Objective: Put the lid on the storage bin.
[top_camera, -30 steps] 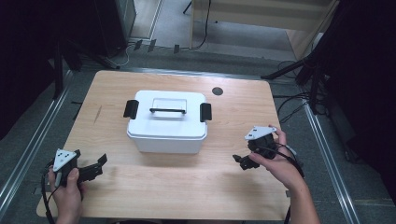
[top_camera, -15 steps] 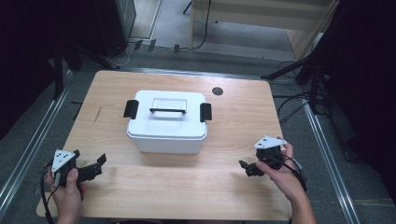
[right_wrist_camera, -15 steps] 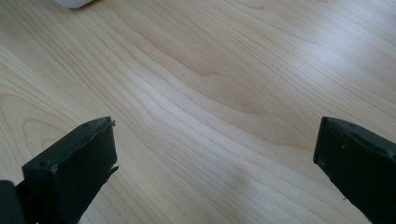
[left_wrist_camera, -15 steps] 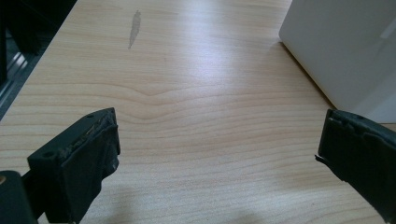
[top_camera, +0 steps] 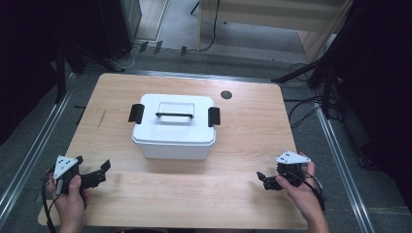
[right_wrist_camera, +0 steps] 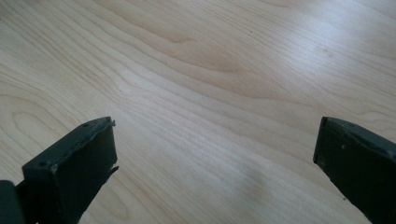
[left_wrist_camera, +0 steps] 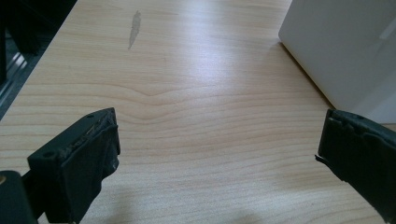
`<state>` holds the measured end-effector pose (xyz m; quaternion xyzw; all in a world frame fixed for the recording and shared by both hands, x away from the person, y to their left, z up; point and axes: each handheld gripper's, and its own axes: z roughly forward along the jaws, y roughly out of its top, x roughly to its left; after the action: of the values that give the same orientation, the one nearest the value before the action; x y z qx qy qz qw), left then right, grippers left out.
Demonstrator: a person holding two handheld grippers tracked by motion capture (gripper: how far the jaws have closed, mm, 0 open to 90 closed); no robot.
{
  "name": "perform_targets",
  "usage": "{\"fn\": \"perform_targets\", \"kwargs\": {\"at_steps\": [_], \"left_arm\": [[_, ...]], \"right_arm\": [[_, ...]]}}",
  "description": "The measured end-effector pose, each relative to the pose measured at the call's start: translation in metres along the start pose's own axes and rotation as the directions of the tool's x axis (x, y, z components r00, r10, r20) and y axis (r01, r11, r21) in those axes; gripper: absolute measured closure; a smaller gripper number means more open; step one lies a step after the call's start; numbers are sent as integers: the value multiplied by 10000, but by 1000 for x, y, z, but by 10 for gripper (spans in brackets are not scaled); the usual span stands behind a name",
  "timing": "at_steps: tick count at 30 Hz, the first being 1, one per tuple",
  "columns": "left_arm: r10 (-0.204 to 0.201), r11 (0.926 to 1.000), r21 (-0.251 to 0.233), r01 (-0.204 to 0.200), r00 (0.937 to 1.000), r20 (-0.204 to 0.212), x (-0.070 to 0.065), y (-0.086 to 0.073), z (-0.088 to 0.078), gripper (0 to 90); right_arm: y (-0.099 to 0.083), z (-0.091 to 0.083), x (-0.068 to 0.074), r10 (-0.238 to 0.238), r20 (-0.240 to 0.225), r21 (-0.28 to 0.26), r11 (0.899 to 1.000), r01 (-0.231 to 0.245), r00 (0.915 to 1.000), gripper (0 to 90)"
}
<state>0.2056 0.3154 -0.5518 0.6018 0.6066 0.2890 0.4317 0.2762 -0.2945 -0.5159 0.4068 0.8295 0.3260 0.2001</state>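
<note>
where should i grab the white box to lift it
By the thin black bar handle across the lid of the white box, coming straight down from above. It sits centred and runs left to right, so the jaws likely close across it front to back.

Wooden table (top_camera: 243, 194) — white lidded box (top_camera: 174, 138) on it

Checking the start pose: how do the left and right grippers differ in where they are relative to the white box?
The left gripper sits by the table's near left corner, with the white box edging into its own view; the right gripper sits near the right edge, facing bare wood. The left points toward the box, the right across the table. Both are open, empty and clear of the box.
</note>
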Motion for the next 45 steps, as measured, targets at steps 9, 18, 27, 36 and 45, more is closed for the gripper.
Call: {"fn": "perform_targets", "kwargs": {"at_steps": [9,18,27,36,45], "left_arm": [[-22,10000,3,22,10000,4,0,0,0,0],[-3,10000,2,3,10000,-14,0,0,0,0],[49,10000,-52,-50,10000,-16,-1,0,0,0],[113,9999,-51,-114,9999,-14,-1,0,0,0],[316,9995,-14,-316,9994,-151,-4,-1,0,0]], "right_arm": [[-23,-11,-8,453,91,-312,9985,-450,9989,0],[-50,-27,-16,1045,421,-1030,9897,-997,9936,0],[-66,-37,-19,1458,540,-1424,9803,-1369,9878,0],[-80,-45,-21,1862,517,-1739,9691,-1748,9811,0],[-88,-42,-21,2020,586,-1944,9629,-1873,9776,0]]}}
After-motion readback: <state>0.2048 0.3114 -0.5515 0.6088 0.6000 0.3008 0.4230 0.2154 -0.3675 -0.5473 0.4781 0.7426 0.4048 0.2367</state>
